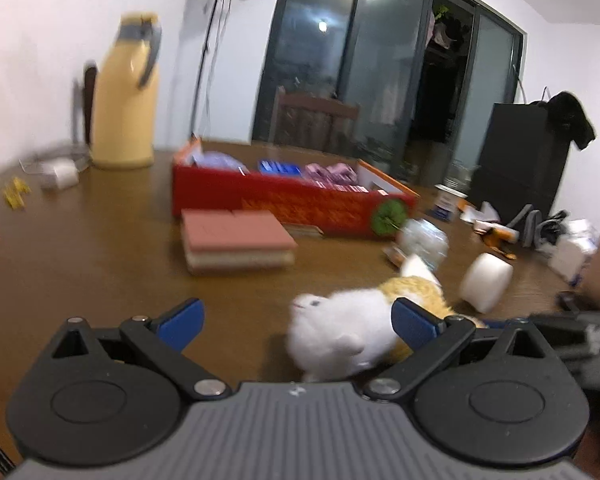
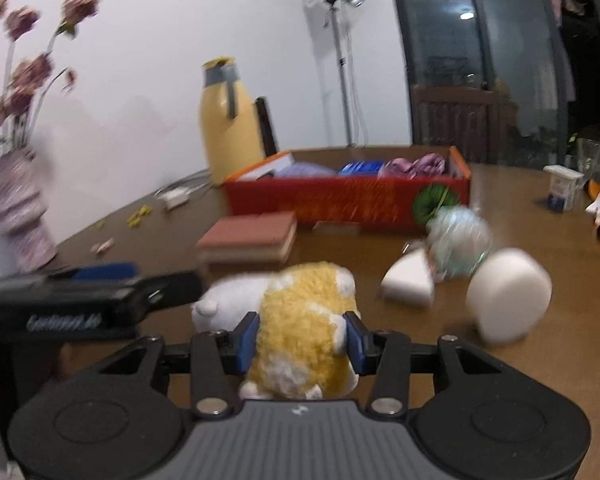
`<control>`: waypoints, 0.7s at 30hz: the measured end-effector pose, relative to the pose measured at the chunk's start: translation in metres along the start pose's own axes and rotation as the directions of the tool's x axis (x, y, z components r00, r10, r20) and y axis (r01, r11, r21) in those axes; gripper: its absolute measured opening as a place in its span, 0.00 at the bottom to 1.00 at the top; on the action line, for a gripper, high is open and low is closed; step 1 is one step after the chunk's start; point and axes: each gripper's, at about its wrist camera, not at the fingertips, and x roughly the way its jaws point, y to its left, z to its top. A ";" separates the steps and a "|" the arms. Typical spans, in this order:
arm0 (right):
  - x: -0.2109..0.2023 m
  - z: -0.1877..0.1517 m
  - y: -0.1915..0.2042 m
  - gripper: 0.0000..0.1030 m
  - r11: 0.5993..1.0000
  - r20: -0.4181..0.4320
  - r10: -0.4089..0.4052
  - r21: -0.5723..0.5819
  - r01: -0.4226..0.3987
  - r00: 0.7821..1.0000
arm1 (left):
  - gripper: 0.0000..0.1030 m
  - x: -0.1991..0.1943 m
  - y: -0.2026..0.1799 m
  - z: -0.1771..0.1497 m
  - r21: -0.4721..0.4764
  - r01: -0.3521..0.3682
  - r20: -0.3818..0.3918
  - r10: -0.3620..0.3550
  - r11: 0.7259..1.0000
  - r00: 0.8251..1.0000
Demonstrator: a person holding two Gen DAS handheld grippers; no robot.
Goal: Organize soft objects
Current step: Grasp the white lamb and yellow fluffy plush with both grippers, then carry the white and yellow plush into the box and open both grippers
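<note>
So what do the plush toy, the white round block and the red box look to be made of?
Plush toy: fluffy synthetic fur, yellow and white, dented where the right tongs squeeze it. White round block: matte, likely foam or sponge. Red box: printed cardboard, probably, with thin open flaps.

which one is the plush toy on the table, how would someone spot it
Start at the long red cardboard box on the brown wooden table, then come nearer, past the pink stacked sponge block. The fluffy white and yellow plush animal lies there, squeezed between the right gripper's blue pads. Unlike the smooth white foam cylinder and wedge beside it, it is furry and two-coloured.
</note>
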 end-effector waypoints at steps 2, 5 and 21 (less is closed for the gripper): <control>-0.009 -0.007 0.002 0.47 1.000 0.005 0.005 0.007 -0.005 1.000 | 0.96 0.002 0.003 -0.001 -0.048 0.025 -0.029 -0.027 0.999 0.999; -0.018 -0.007 -0.003 0.47 0.999 0.036 0.011 0.041 -0.012 0.999 | 0.86 0.006 0.008 0.000 -0.101 0.047 -0.045 -0.052 0.994 0.998; -0.005 0.002 -0.012 0.41 0.993 0.021 0.056 0.101 -0.058 0.998 | 0.47 0.017 0.017 0.009 -0.217 0.178 -0.088 -0.201 0.960 0.976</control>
